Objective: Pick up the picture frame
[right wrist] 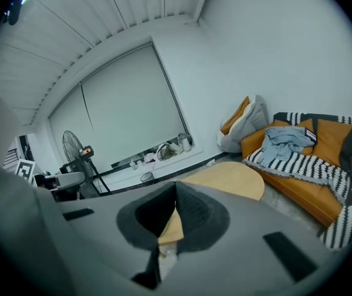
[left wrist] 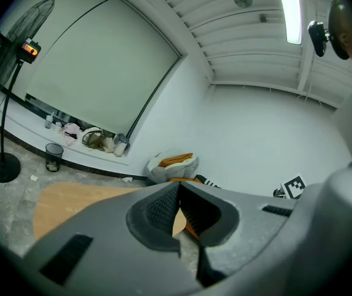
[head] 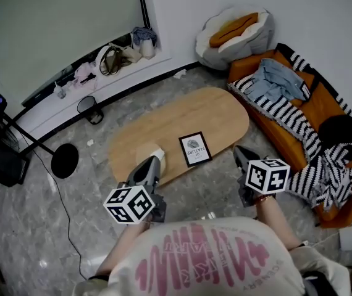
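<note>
On the oval wooden table (head: pixel 219 113), close to its near edge, the picture frame (head: pixel 195 148) lies flat and face up. It has a black border around a white print. Neither tool touches it.

I see the left gripper (head: pixel 154 165) to the frame's left, at the table's near edge. The right gripper (head: pixel 242 155) is to the frame's right, by the table's rounded end. The frame lies between the two.

In the left gripper view the jaws meet at the tips and hold nothing. In the right gripper view the jaws are likewise closed and empty.

A pale item (head: pixel 151 151) sits on the table at the left gripper's tip; I cannot identify it. An orange sofa (head: pixel 327 106) with a striped blanket (head: pixel 284 119) stands right of the table. A floor fan (head: pixel 64 160) stands well to the left.
</note>
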